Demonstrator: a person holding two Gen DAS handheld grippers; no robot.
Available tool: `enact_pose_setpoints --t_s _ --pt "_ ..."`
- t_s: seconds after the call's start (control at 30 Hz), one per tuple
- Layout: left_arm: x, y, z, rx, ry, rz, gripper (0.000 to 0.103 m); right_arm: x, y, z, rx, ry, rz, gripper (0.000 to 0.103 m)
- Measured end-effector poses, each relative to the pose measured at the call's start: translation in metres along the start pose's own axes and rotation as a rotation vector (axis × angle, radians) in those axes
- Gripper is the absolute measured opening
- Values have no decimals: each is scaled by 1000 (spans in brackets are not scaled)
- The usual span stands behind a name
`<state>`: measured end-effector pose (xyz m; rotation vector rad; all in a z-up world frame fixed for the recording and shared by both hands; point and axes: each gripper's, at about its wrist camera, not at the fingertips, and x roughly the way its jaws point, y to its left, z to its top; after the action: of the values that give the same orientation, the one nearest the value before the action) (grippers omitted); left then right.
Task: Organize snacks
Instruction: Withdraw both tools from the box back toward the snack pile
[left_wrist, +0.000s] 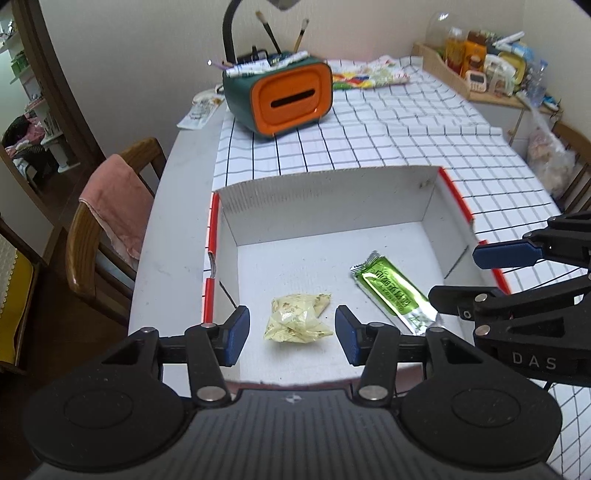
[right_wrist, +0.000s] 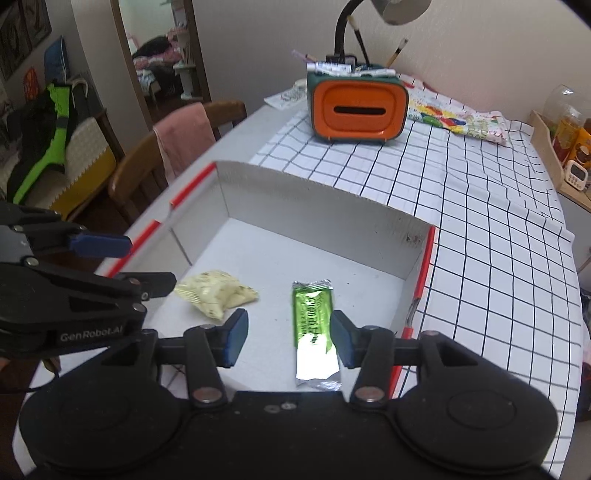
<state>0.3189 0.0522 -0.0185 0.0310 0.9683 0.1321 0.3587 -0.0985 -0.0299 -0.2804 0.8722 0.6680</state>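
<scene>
- The left gripper (left_wrist: 291, 330) hangs over the near edge of the white box (left_wrist: 325, 184), fingers wide, holding nothing.
- The cream snack packet (left_wrist: 299, 319) lies on the box floor between those fingers.
- The green snack bar (right_wrist: 314, 325) lies just beside it, between the wide, empty fingers of the right gripper (right_wrist: 290, 339).
- The box sits on the desk (left_wrist: 173, 206).

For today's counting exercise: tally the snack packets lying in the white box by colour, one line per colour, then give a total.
Pale yellow packet: 1
Green packet: 1
Total in the white box: 2
Neither is held; the left tongs and the right tongs are both open.
</scene>
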Motion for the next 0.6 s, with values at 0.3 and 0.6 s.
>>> enact_pose_setpoints --t_s 0.3,0.6 --pt "-50 3 -28 -10 -80 -27 56 -48 28 -21 -9 -81 18 65" --pt "-93 6 -61 -28 -142 -65 70 -90 46 -50 -5 -154 47 81"
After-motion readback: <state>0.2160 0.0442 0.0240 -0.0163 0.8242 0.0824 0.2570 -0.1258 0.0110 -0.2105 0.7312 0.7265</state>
